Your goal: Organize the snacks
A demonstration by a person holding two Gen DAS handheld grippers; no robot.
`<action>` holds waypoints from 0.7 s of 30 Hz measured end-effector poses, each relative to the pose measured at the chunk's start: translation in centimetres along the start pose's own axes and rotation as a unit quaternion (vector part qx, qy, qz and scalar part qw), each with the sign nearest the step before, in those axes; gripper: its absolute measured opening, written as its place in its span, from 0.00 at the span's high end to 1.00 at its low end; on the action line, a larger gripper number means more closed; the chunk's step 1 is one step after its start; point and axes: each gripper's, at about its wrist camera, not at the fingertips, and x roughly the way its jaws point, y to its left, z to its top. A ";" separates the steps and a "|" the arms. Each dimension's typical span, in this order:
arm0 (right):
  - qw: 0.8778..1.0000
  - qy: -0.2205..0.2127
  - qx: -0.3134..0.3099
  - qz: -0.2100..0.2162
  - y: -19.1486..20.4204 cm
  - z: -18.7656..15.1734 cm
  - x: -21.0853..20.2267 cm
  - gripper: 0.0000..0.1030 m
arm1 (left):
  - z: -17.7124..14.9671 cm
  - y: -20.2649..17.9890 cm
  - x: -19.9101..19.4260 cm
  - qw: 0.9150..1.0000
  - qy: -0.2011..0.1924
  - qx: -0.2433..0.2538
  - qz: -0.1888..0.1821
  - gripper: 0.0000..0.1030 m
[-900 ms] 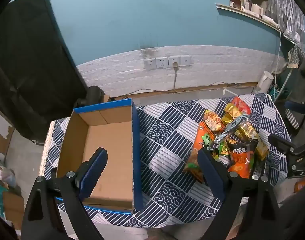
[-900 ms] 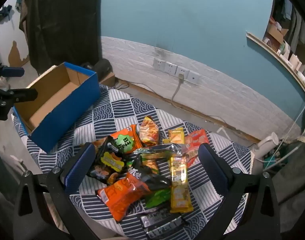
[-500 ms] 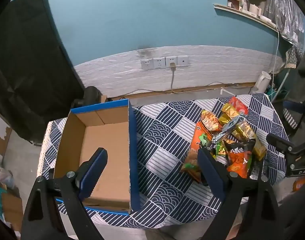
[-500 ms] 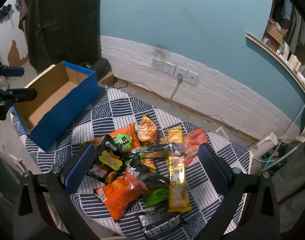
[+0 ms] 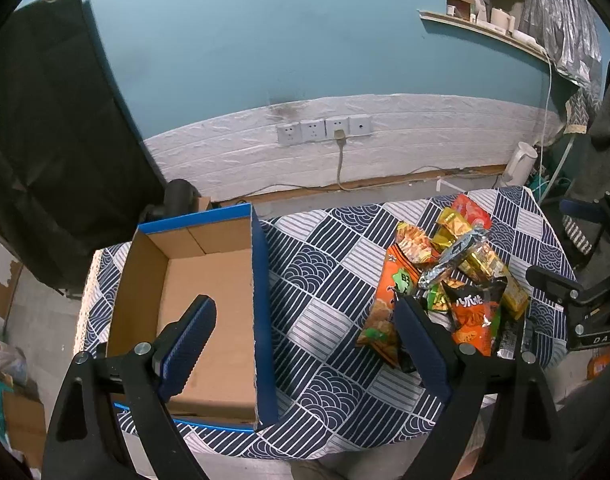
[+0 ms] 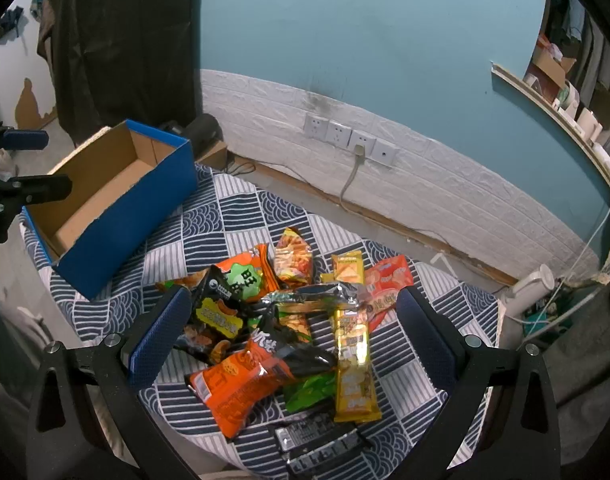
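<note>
Right gripper (image 6: 293, 328): jaws spread wide, nothing between the pads, tilted down over the pile of snacks (image 6: 289, 320). Left gripper (image 5: 305, 344): also wide and empty, angled down above the near edge of the box (image 5: 261, 300) and the bare cloth just right of it.

Snacks: loose heap on the right part of the table (image 6: 233, 216), packets overlapping. The orange bag (image 6: 235, 380) and the long yellow packet (image 6: 355, 356) lie on top near the front; the black packets (image 6: 321, 446) sit right at the near table edge. Box stands open and empty at the left, well apart from the heap.

Risks, as judged:
- Wide jaws closing on the overlapped heap could catch two packets at once, or only a slippery foil corner; one may drop on the way to the box.
- Dragging a top bag could push the black packets off the near edge.
- Squeezing an air-filled bag hard could burst it or crush the contents.
- The box is light; a bump from the left gripper could shift it.
</note>
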 end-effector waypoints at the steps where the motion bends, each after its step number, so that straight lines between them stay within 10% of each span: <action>1: 1.000 0.000 0.000 0.000 0.0 0.0 0.0 0.02 | 0.0 0.0 0.0 1.000 0.001 0.000 0.000 0.10; 21: 1.000 0.009 0.000 -0.007 -0.2 0.0 0.1 0.02 | -0.3 -0.6 0.5 1.000 0.013 0.008 -0.006 0.10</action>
